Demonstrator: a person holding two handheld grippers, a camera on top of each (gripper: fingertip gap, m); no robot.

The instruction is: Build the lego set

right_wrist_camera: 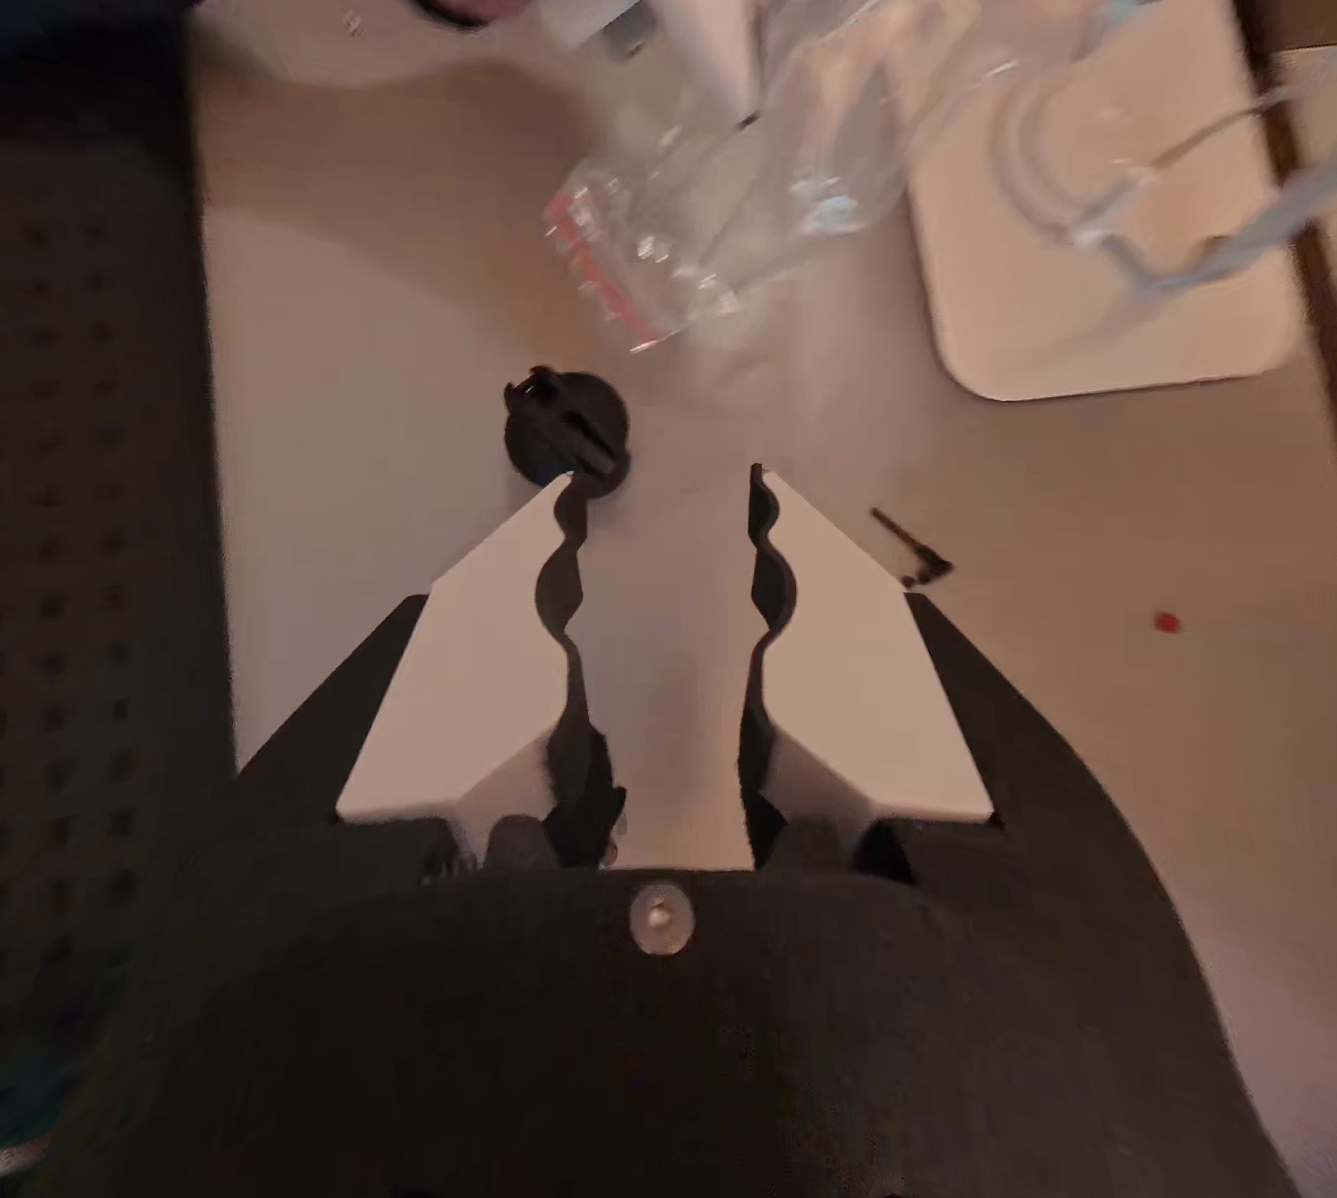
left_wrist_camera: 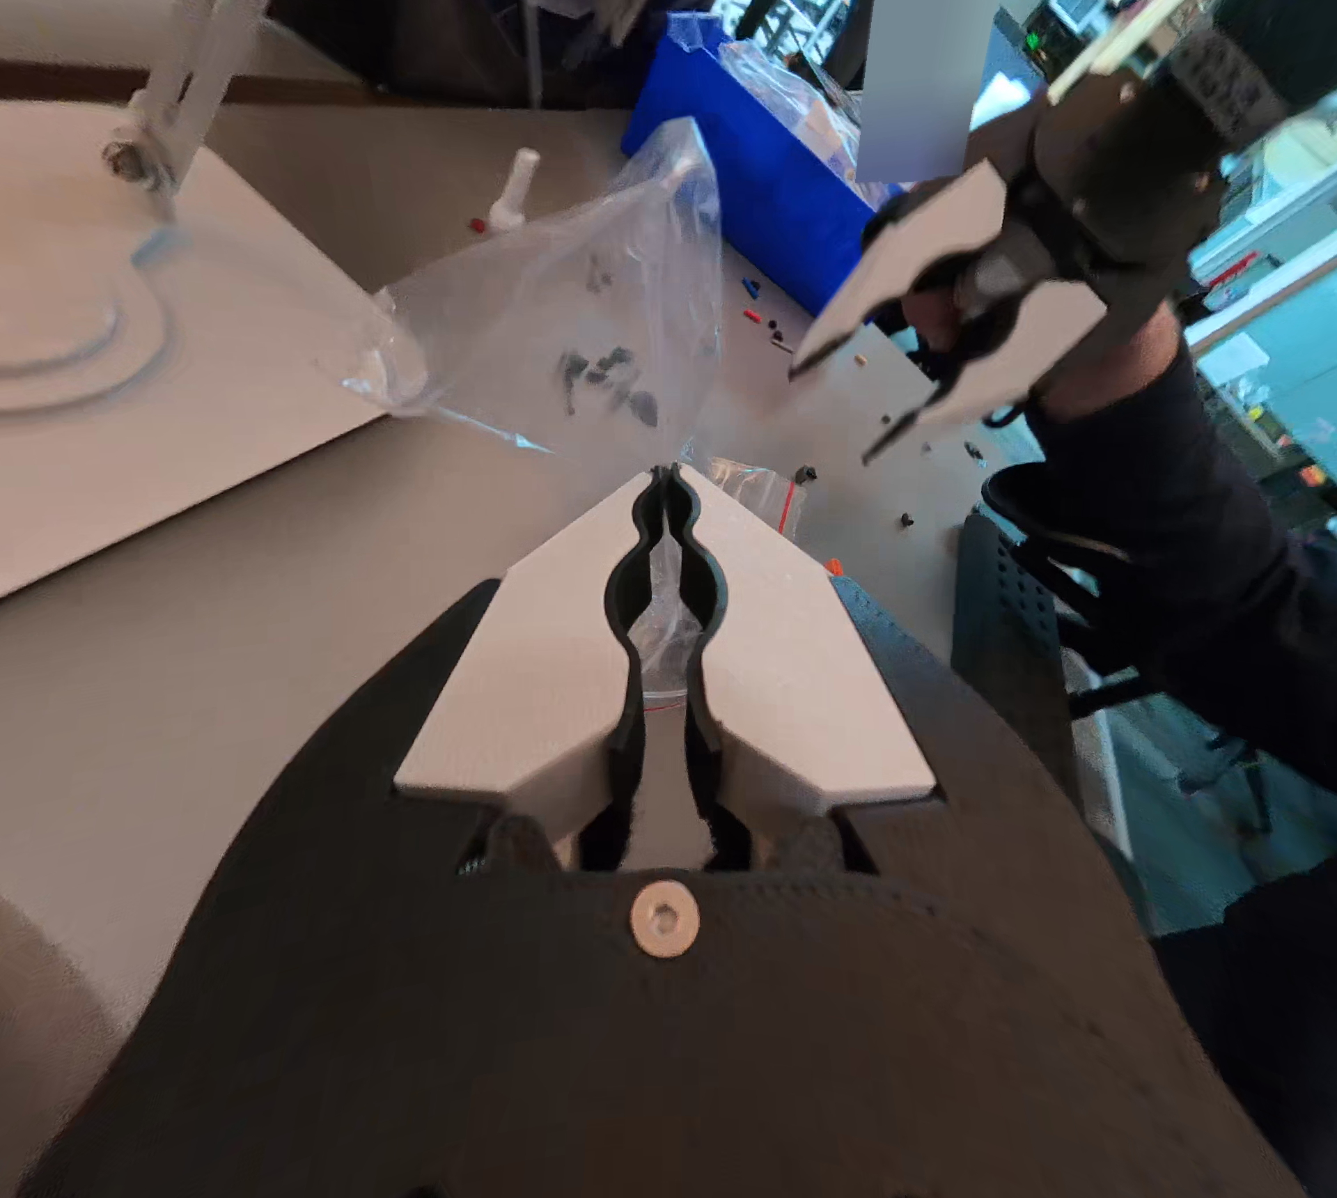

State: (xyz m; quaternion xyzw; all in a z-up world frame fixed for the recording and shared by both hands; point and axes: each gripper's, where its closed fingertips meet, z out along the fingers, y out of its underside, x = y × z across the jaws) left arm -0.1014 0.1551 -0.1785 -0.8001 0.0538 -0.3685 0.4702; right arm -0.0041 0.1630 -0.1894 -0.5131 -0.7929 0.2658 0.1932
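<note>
Grey bench point(left_wrist_camera: 217, 657) is holding tiny loose lego bits point(left_wrist_camera: 760, 306). Left claw point(left_wrist_camera: 665, 476) is pinching a clear bag point(left_wrist_camera: 579, 324) with dark pieces, middle of the frame. Right claw point(right_wrist_camera: 662, 476) is hanging apart, empty. Shaking might spill pieces off the edge.

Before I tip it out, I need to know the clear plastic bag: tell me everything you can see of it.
The clear plastic bag is thin, crinkled and see-through, held above the tan table. The left gripper has its jaws shut on one edge. A few small dark pieces sit inside it. A red strip, likely its seal, shows near the jaws. The right gripper is open and apart from it.
</note>
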